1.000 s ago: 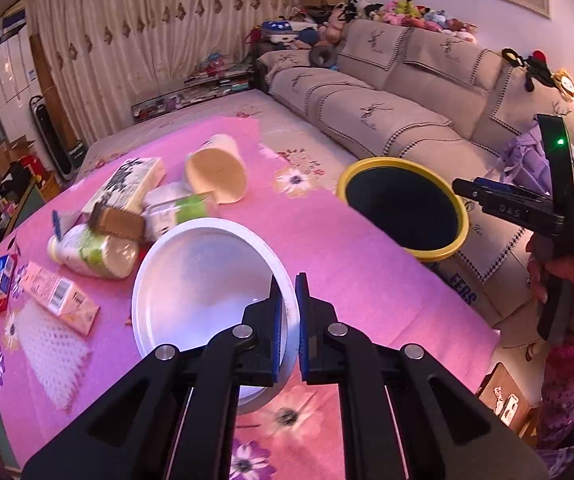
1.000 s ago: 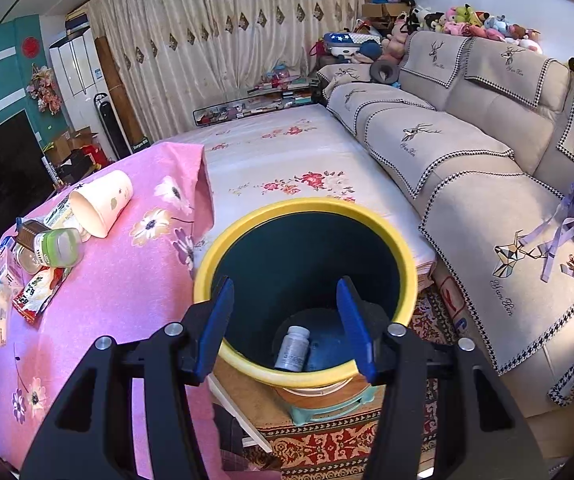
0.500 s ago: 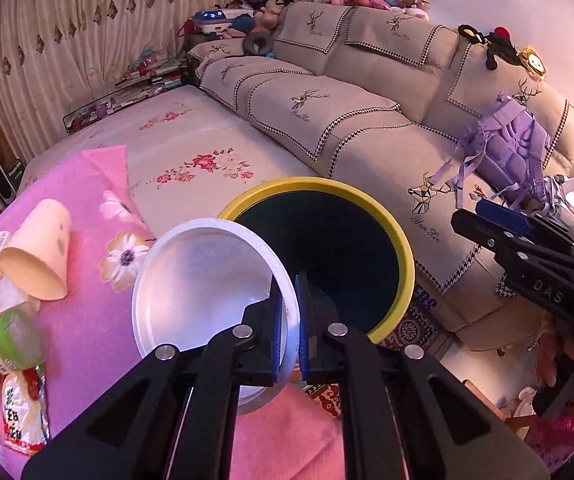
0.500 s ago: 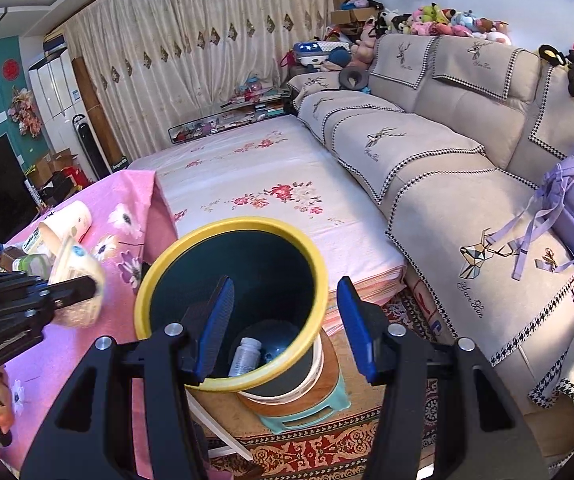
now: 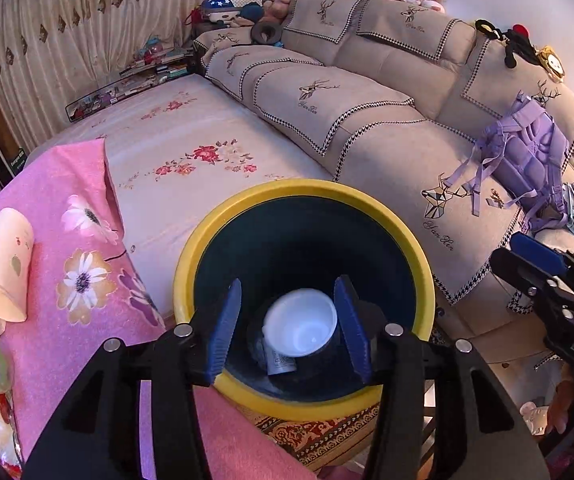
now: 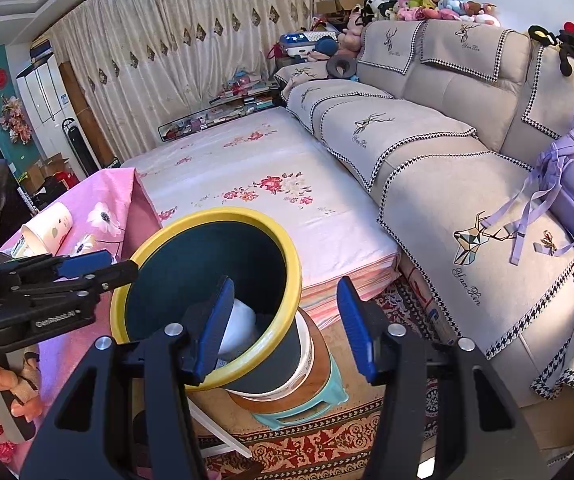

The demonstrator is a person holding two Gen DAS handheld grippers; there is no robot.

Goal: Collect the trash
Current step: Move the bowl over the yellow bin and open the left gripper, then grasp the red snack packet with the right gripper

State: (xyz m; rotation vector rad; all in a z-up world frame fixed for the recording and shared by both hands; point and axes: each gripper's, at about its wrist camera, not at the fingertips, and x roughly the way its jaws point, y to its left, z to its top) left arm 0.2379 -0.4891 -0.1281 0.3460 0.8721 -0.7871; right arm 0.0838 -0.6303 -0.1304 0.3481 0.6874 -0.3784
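Drop step — the left gripper (image 5: pixel 289 330) hangs over the yellow-rimmed bin (image 5: pixel 421 258), its fingers opening with nothing pressed between them. The white bowl (image 5: pixel 301 322) is down inside the bin, mouth tilted up toward the camera, above a small bottle (image 5: pixel 281 364). The right gripper (image 6: pixel 283 320) stands half open, empty. Next, I judge: swing back to the pink table (image 5: pixel 47 344) for the paper cup (image 5: pixel 1 264), lying on its side, mouth toward the near edge.

White bowl (image 5: pixel 301 328) hides most of a small bottle (image 5: pixel 281 362), perhaps.

L gripper (image 5: pixel 293 326) opening, empty | white bowl (image 5: pixel 301 322) in yellow-rim bin (image 5: pixel 419 256)
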